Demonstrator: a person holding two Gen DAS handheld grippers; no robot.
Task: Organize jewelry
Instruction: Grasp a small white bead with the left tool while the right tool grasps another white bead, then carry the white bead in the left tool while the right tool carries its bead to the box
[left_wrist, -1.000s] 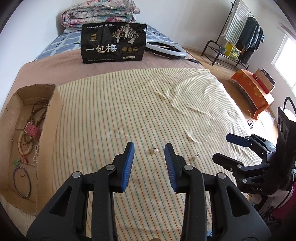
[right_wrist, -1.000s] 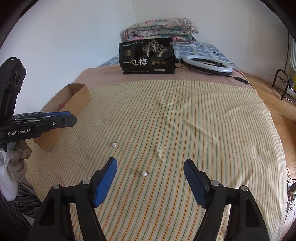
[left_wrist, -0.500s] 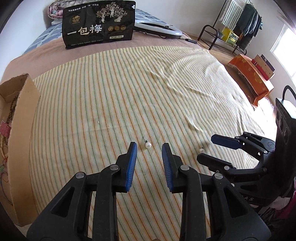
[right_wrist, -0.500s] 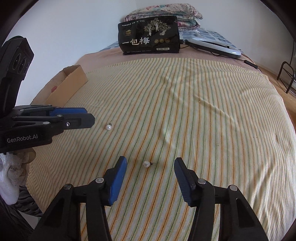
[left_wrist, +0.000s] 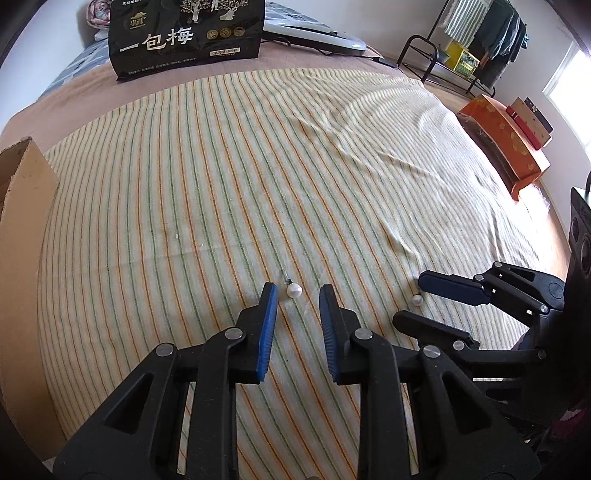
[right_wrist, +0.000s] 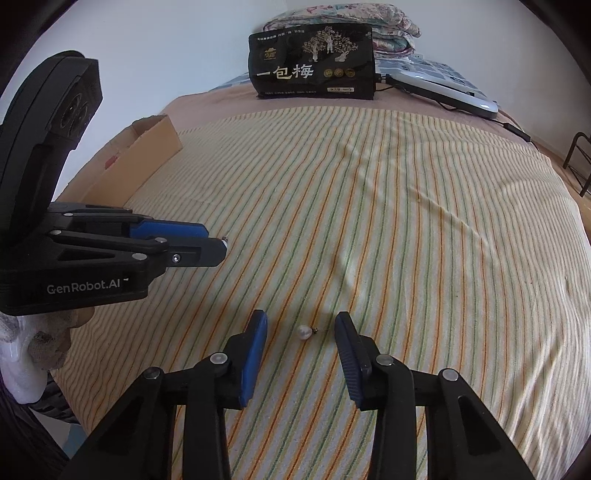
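Observation:
Two white pearl earrings lie on the striped cloth (left_wrist: 221, 184). My left gripper (left_wrist: 297, 290) is open and low over the cloth, with one pearl earring (left_wrist: 294, 291) between its fingertips. My right gripper (right_wrist: 301, 319) is open, with the other pearl earring (right_wrist: 305, 331) lying between its fingertips; this earring also shows in the left wrist view (left_wrist: 417, 300). The left gripper also shows in the right wrist view (right_wrist: 212, 242), where it hides most of its pearl. The cardboard jewelry box (right_wrist: 147, 155) stands at the cloth's left edge.
A black snack bag (right_wrist: 312, 68) stands upright at the far end of the bed, with a white ring light (right_wrist: 447, 92) beside it and folded quilts (right_wrist: 369, 26) behind. A clothes rack (left_wrist: 476, 40) and an orange box (left_wrist: 506, 140) are off the bed's right side.
Both grippers have moved forward and down toward the cloth. Each now has a pearl earring between its fingertips, and both jaws have narrowed somewhat.

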